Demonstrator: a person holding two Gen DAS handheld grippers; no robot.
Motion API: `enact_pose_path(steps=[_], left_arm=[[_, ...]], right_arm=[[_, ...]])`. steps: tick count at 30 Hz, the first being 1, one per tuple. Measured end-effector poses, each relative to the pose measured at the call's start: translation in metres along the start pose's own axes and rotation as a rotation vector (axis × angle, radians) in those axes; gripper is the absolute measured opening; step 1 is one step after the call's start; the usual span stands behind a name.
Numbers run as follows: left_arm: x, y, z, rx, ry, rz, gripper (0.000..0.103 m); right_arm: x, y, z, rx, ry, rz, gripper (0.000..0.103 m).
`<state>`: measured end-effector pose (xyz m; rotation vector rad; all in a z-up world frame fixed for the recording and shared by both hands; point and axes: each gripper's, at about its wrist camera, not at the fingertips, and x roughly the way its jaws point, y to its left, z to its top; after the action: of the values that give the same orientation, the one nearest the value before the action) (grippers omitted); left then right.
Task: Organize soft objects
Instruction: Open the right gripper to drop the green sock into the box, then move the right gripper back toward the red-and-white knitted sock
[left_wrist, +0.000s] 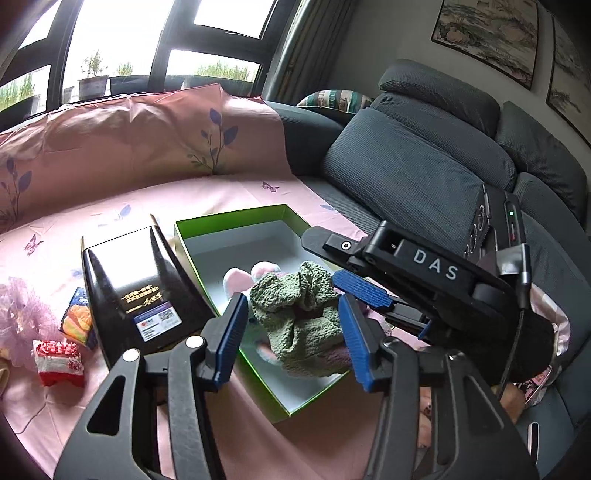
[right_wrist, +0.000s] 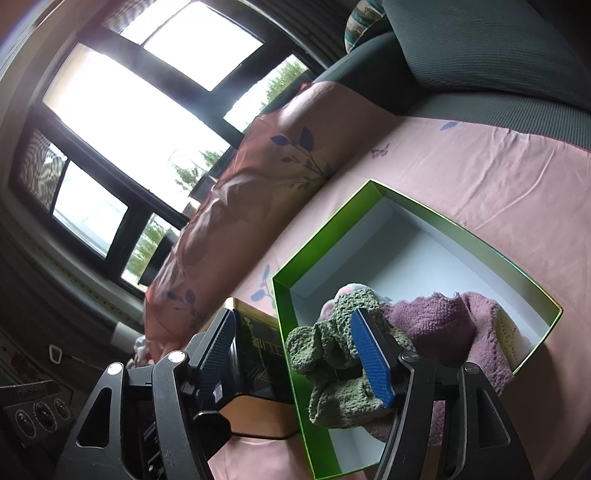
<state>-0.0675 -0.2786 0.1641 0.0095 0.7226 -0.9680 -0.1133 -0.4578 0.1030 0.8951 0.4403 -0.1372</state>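
Note:
A green box with a white inside (left_wrist: 229, 218) (right_wrist: 461, 229) lies open on the pink sheet. In it are a green knitted cloth (left_wrist: 295, 306) (right_wrist: 332, 387), a pink plush toy (left_wrist: 240, 277) and a mauve knitted cloth (right_wrist: 443, 325). My left gripper (left_wrist: 293, 339) hovers over the box's near end, open, its blue pads on either side of the green cloth without pressing it. My right gripper (right_wrist: 293, 356) (left_wrist: 321, 258) reaches in from the right, also open. One of its pads lies against the green cloth and the other is out over the black box.
A glossy black box (left_wrist: 133, 280) (right_wrist: 258, 350) stands against the green box's left side. Left of it lie two snack packets (left_wrist: 59, 362) (left_wrist: 77, 321) and a lilac tulle puff (left_wrist: 14, 314). Grey sofa cushions (left_wrist: 406, 166) rise at the right, and windows stand behind.

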Motion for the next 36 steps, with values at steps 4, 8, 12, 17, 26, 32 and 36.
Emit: enact_pose_path(steps=[4, 8, 12, 17, 26, 32, 36], left_arm=[[-0.029, 0.019, -0.005, -0.023, -0.046, 0.042, 0.055], [-0.062, 0.044, -0.011, -0.083, -0.079, 0.065, 0.055], [-0.100, 0.070, -0.022, -0.111, -0.142, 0.158, 0.062], [-0.133, 0.117, -0.041, -0.197, -0.171, 0.279, 0.063], [-0.143, 0.185, -0.079, -0.354, -0.159, 0.363, 0.063], [-0.129, 0.209, -0.093, -0.398, -0.122, 0.317, 0.063], [-0.136, 0.213, -0.095, -0.394, -0.144, 0.323, 0.063]], right_arm=[[0.000, 0.010, -0.003, -0.035, -0.006, -0.004, 0.080], [0.002, 0.023, -0.008, -0.075, -0.006, -0.015, 0.081], [0.004, 0.036, -0.013, -0.112, 0.013, 0.007, 0.083], [0.002, 0.060, -0.023, -0.179, 0.015, 0.049, 0.086], [0.010, 0.098, -0.045, -0.300, 0.038, 0.024, 0.086], [0.020, 0.123, -0.064, -0.377, 0.081, 0.031, 0.086], [0.021, 0.136, -0.074, -0.427, 0.069, -0.010, 0.086]])
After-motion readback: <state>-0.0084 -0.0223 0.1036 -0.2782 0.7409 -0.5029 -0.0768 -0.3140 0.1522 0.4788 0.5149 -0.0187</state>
